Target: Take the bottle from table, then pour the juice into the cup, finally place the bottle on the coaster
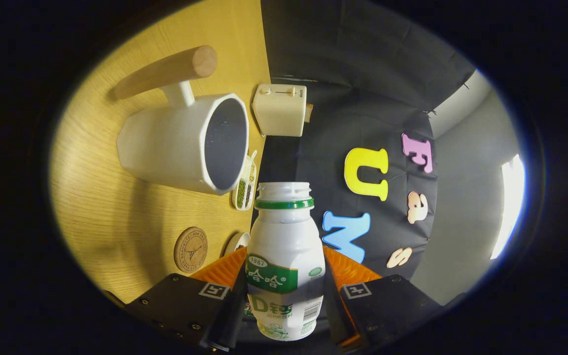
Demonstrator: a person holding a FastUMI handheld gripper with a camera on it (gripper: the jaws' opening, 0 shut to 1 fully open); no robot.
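Between the two fingers of the tongs (pixel 285 288) sits the bottle (pixel 284 261), pinched on both flanks around its labelled waist, so the tongs are clamped on it at about the bottle's own width. Its cap is off and the open mouth points away from the fingers. The whole view is rolled on its side, the table (pixel 116 217) standing like a wall to the left, which suggests the bottle is being tipped over for the pour.

Just beyond the left finger, on the table, lies the round coaster (pixel 191 250), with a small white dish (pixel 236 242) beside it. Farther off stands the white cup (pixel 185 143) with its wooden handle (pixel 165 74); its dark opening faces the bottle's neck, but the two are apart, the mouth sitting a little to the side of the rim. A narrow tray of beans (pixel 245 185) lies behind the cup, and a cream toaster (pixel 280 109) stands farthest away.

To pour well, I would bring the mouth over the cup's opening before rolling further, tip slowly, and keep the squeeze steady so the smooth bottle does not slip.
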